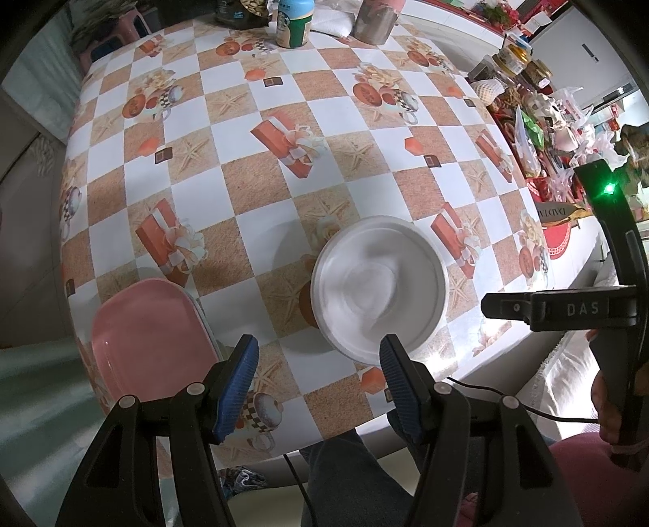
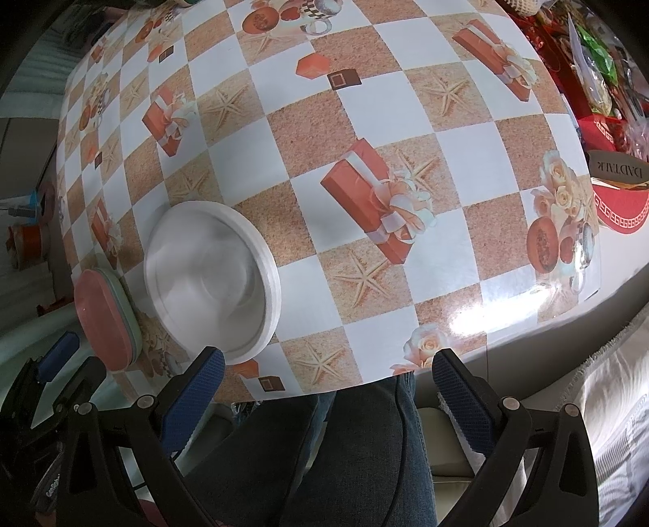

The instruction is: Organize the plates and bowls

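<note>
A white bowl [image 1: 379,288] stands upright near the table's front edge; in the right wrist view the white bowl [image 2: 211,279] shows as a nested stack with ridged rims. Left of it lies a pink plate [image 1: 150,336] on top of a pale green one, and this pink plate [image 2: 105,324] also shows from the right wrist. My left gripper [image 1: 320,360] hangs open above the front edge between plate and bowl, its right pad [image 1: 395,365] by the bowl's near rim, with nothing between the pads. My right gripper [image 2: 328,373] is open over the table edge, right of the bowl and empty.
The table wears a checkered cloth [image 1: 284,170] printed with gift boxes and starfish. A bottle [image 1: 294,20] and a tin [image 1: 375,20] stand at the far edge. Packets and jars [image 1: 539,121] crowd the right side. A person's legs [image 2: 344,454] are under the front edge.
</note>
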`<action>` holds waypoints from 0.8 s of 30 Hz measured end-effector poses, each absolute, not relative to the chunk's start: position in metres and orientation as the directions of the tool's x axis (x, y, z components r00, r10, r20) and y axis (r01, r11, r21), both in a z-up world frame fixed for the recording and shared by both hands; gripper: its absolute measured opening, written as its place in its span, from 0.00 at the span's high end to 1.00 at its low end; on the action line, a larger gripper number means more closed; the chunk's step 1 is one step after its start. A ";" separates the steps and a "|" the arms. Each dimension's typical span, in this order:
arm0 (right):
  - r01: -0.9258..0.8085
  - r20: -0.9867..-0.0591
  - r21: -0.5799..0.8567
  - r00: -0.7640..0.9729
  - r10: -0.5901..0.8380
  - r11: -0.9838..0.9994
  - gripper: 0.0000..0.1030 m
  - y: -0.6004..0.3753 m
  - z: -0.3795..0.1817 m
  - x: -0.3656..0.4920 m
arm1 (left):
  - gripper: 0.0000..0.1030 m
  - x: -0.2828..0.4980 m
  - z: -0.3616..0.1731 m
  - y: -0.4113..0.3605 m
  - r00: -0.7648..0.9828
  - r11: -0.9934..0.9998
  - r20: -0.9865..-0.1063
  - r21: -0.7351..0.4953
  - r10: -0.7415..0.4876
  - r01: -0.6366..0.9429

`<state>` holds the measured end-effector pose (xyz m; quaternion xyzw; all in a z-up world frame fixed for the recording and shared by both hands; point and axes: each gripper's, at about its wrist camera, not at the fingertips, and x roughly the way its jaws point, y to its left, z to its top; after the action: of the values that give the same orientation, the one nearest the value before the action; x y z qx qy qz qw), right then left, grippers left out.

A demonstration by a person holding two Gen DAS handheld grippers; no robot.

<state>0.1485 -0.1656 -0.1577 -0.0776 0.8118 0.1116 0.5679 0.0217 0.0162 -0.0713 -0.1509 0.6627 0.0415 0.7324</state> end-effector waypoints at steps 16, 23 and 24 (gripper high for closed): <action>-0.251 -0.939 0.093 -0.343 0.002 0.963 0.00 -0.166 -0.158 0.149 | 0.36 0.022 -0.071 0.016 0.120 0.952 -0.983 -0.166 -0.139 -0.258; -0.250 -0.939 0.093 -0.343 0.002 0.964 0.00 -0.167 -0.159 0.148 | 0.36 0.022 -0.070 0.015 0.120 0.951 -0.983 -0.165 -0.138 -0.261; -0.250 -0.939 0.093 -0.343 0.002 0.964 0.00 -0.167 -0.159 0.148 | 0.36 0.022 -0.071 0.015 0.119 0.951 -0.983 -0.165 -0.138 -0.261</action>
<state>0.1482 -0.1672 -0.1587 -0.0762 0.8120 0.1107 0.5679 0.0221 0.0148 -0.0706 -0.1506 0.6622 0.0422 0.7328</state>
